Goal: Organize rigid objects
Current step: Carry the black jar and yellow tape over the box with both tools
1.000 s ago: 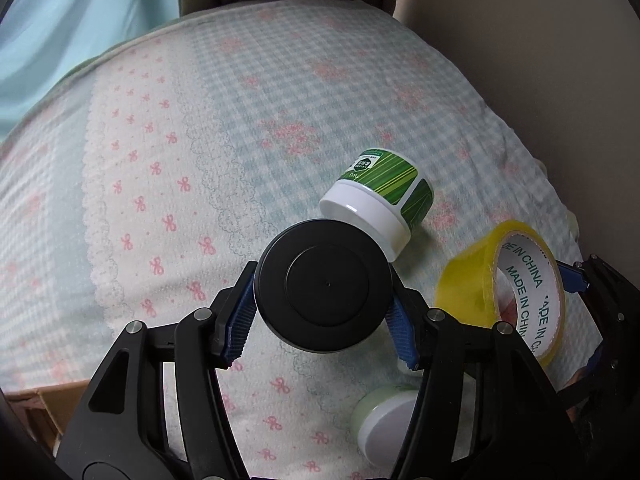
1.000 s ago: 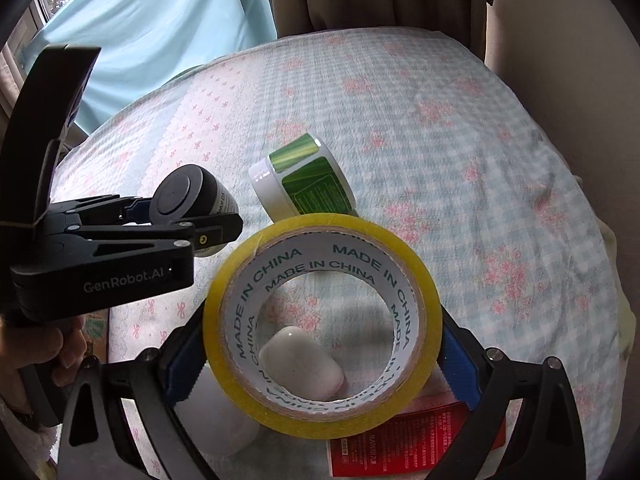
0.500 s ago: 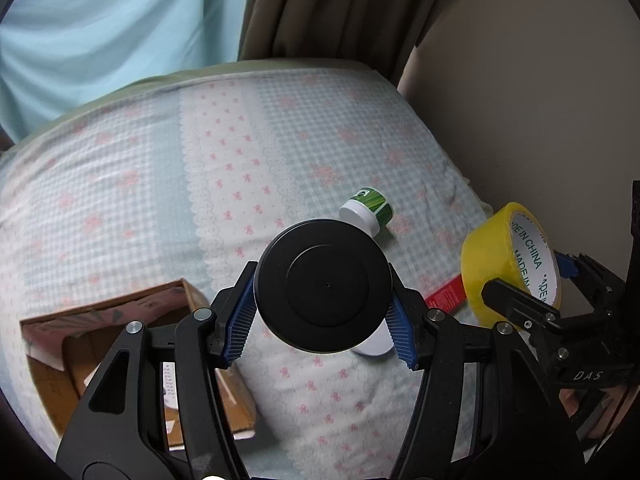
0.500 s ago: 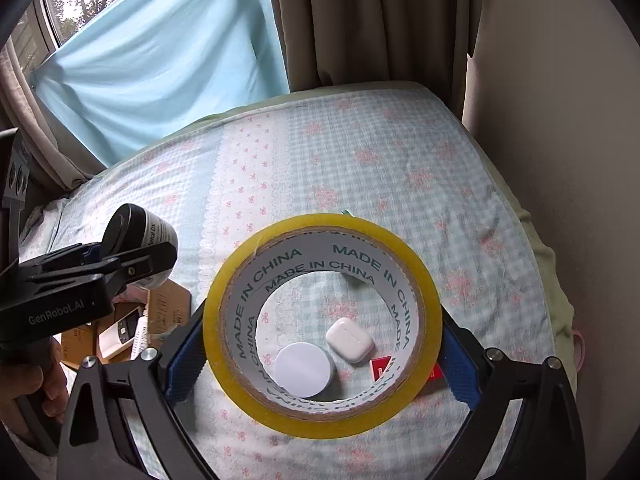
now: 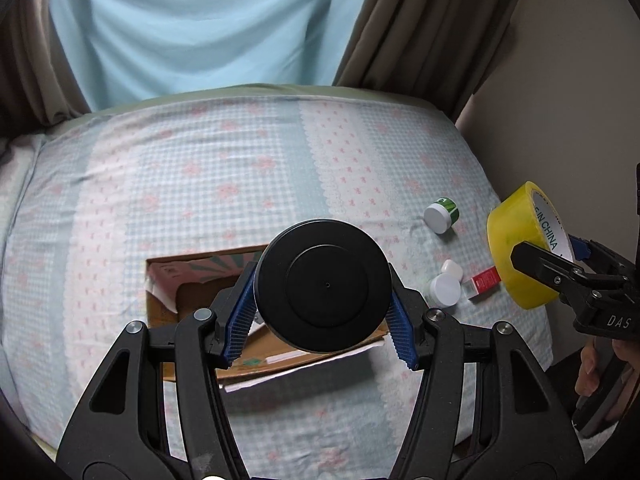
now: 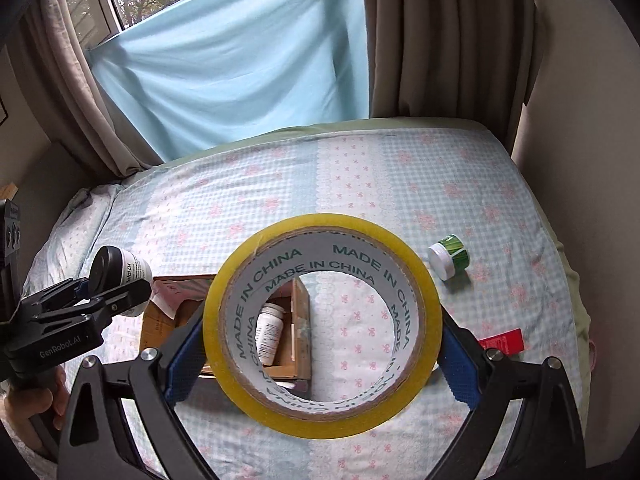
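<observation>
Gripping black-lidded jar point(image 5: 322, 285) w/ left claw point(image 5: 322, 322); right claw point(image 6: 322, 354) clamps yellow tape roll point(image 6: 322, 326).

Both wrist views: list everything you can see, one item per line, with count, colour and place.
Black-lidded jar: 1, black lid, white body, held in the left gripper above the box.
Tape roll: 1, yellow, held in the right gripper.
Cardboard box: 1, brown, open, on the bed.
White bottle: 1, white, lying inside the box.
Green-labelled jar: 1, white lid, on its side on the bed.
White round jar: 1, on the bed beside the earbud case.
Earbud case: 1, white.
Red packet: 1, on the bed.
Bed sheet: 1, blue check with pink flowers.
Curtains: brown, with a light blue cloth between.
Left gripper: shut on the jar.
Right gripper: shut on the tape.
</observation>
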`<state>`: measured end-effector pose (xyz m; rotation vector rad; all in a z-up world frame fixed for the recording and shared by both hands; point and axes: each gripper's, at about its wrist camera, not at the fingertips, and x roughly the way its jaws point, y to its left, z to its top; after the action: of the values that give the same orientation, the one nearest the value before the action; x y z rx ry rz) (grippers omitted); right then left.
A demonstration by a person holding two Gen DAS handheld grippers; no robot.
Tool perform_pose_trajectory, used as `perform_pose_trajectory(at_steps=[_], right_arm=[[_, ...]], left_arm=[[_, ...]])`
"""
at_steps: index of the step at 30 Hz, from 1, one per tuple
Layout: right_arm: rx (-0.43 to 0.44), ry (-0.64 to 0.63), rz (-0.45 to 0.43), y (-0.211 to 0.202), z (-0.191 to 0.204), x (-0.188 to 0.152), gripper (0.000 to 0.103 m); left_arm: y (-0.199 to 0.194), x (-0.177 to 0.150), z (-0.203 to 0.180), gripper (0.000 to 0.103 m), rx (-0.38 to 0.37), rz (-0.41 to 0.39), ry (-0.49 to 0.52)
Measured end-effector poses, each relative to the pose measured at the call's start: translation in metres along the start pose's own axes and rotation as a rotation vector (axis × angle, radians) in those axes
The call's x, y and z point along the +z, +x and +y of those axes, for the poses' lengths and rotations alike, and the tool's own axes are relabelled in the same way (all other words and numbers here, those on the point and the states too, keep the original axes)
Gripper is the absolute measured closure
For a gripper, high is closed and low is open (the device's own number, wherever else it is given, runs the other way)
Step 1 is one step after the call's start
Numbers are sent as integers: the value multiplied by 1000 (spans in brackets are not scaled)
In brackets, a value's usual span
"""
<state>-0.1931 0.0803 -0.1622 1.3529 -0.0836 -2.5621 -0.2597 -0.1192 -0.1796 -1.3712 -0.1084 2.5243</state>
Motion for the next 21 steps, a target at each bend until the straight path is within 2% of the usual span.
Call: perform_pose_trajectory(at_steps=[6, 11, 16, 21], right_arm=[[33, -33, 20, 14, 73, 3, 6], [32, -34, 51, 33, 113, 6, 6], [42, -22, 94, 61, 139, 4, 6], [49, 11, 202, 111, 152, 0, 6]], left_arm=[[-19, -7, 64, 48, 10, -4, -10], [-16, -14, 109, 48, -4, 19, -21], [17, -19, 139, 48, -7, 77, 12], [59, -27, 154, 48, -22, 147, 37]])
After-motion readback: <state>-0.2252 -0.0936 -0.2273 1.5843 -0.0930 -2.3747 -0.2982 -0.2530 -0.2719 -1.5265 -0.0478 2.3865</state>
